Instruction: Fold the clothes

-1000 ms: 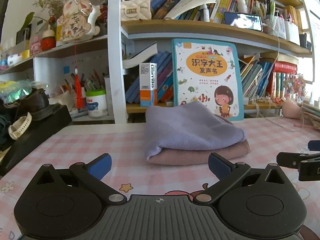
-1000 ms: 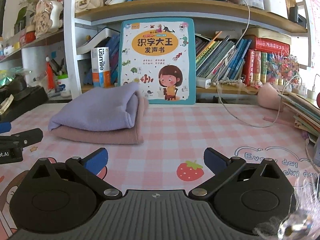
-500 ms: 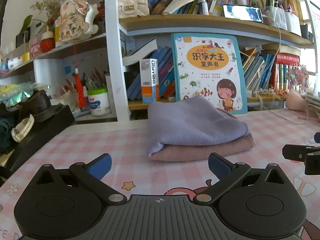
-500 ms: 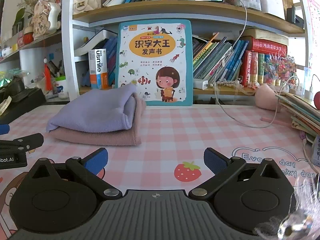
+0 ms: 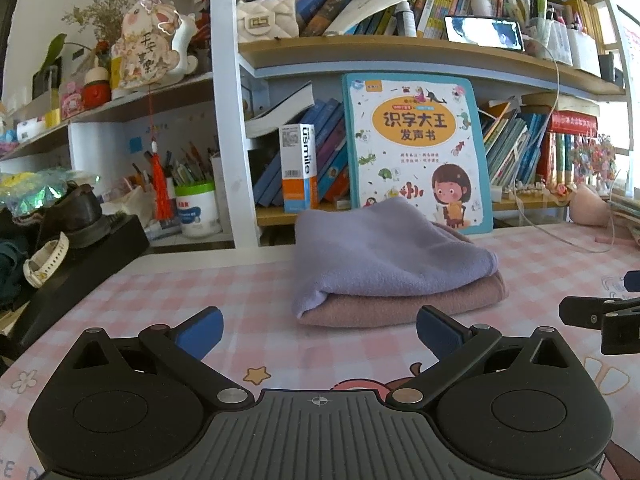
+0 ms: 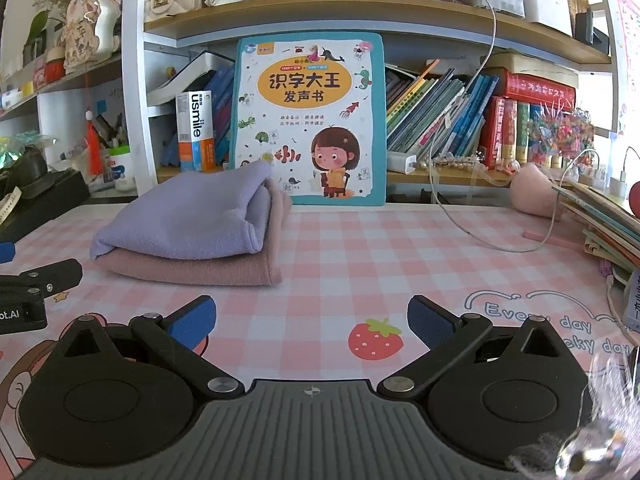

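A folded lilac cloth [image 5: 384, 248] lies on top of a folded pink cloth [image 5: 400, 306] on the pink checked table mat [image 5: 248, 288]. The stack also shows in the right wrist view, lilac cloth [image 6: 188, 216] over pink cloth [image 6: 192, 270]. My left gripper [image 5: 319, 326] is open and empty, a short way in front of the stack. My right gripper [image 6: 311, 316] is open and empty, to the right of the stack. Each gripper shows at the edge of the other's view, the right one [image 5: 600, 316] and the left one [image 6: 32, 288].
A large picture book [image 6: 308, 120] stands behind the stack against a full bookshelf [image 6: 440, 120]. A black box [image 5: 68, 276] with a shoe and a watch sits at the left. A white cable [image 6: 480, 232], a pink pouch [image 6: 534, 194] and stacked books [image 6: 600, 224] lie at the right.
Both grippers have drawn back slightly and tilted up; the stack sits a little lower and farther in view. The cloths have not moved. Both grippers stay open.
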The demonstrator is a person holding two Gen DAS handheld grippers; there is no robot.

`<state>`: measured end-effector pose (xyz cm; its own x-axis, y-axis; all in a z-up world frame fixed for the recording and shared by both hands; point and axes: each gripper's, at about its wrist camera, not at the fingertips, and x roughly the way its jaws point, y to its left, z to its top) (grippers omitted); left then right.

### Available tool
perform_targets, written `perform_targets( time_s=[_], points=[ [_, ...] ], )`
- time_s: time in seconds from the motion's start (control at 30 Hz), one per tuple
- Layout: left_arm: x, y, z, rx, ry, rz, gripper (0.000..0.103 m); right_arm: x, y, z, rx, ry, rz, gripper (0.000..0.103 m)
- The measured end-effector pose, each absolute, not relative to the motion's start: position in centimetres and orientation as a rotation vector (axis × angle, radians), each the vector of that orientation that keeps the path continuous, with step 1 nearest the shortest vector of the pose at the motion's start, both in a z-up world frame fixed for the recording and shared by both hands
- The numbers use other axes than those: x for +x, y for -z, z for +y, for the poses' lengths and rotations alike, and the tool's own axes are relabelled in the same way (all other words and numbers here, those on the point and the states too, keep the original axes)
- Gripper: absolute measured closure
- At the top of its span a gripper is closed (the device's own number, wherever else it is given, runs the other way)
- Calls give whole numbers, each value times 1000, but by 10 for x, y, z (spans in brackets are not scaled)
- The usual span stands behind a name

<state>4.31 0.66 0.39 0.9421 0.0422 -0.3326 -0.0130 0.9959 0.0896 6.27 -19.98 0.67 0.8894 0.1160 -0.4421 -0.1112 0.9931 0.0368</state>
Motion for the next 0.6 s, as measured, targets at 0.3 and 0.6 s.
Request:
perform_targets(
  time_s=[0.3, 0.6],
  points=[
    [43, -3, 7, 86, -26, 341, 0, 64, -6, -199, 5, -117, 469, 0],
    [42, -3, 8, 73, -9, 343, 0, 66, -5, -198, -2, -117, 476, 0]
  ],
)
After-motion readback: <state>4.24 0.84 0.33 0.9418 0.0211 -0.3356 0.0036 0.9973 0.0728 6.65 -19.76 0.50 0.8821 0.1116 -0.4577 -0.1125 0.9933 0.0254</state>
